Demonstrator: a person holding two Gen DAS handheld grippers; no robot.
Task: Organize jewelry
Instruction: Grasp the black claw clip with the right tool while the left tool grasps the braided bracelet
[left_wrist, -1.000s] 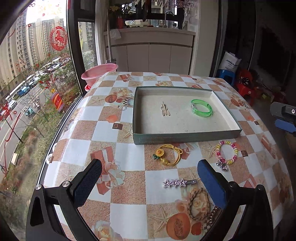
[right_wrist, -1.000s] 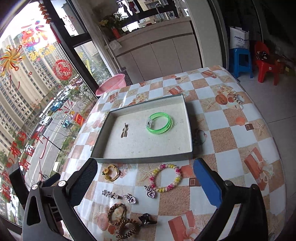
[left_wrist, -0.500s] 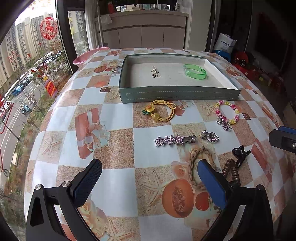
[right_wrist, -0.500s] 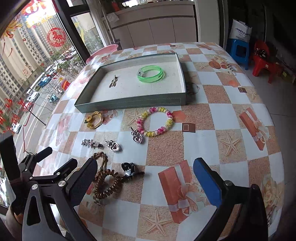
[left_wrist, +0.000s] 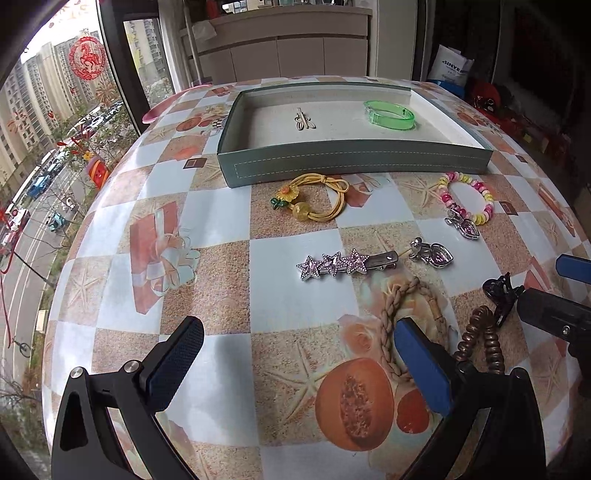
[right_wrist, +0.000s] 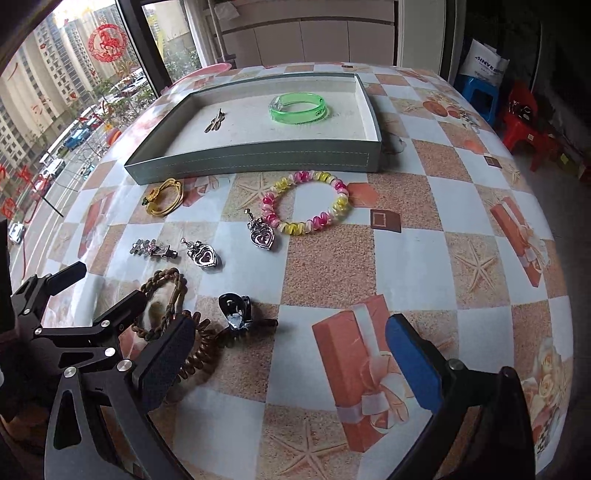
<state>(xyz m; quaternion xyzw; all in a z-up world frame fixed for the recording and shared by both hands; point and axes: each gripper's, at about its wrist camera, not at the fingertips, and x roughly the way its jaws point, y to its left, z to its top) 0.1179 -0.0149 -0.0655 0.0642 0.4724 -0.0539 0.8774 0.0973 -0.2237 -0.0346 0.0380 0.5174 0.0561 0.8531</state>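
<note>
A grey tray (left_wrist: 354, 162) (right_wrist: 258, 158) holds a green bangle (left_wrist: 389, 114) (right_wrist: 299, 108) and a small metal clip (left_wrist: 303, 120) (right_wrist: 216, 121). In front of it lie a yellow flower hair tie (left_wrist: 314, 199) (right_wrist: 164, 197), a pink-yellow bead bracelet (left_wrist: 467, 199) (right_wrist: 306, 205), a star hair clip (left_wrist: 343, 263) (right_wrist: 151, 249), heart pendants (left_wrist: 432, 254) (right_wrist: 264, 234), a braided brown tie (left_wrist: 399, 314) (right_wrist: 162, 299), a spiral brown tie (left_wrist: 480, 339) (right_wrist: 199, 350) and a black claw clip (left_wrist: 502, 291) (right_wrist: 236, 312). My left gripper (left_wrist: 295, 365) is open and empty near the front edge. My right gripper (right_wrist: 291, 358) is open and empty beside the claw clip.
The table (left_wrist: 207, 236) has a checked patterned cloth. A pink basin (left_wrist: 162, 107) sits at the far left edge by the window. White cabinets (left_wrist: 295, 55) stand behind, and a blue stool (right_wrist: 480, 99) and red chair (right_wrist: 524, 122) stand at the right.
Both grippers have dropped lower and come nearer to the loose jewelry at the table's front. Both stay open and empty. Nothing on the table has moved.
</note>
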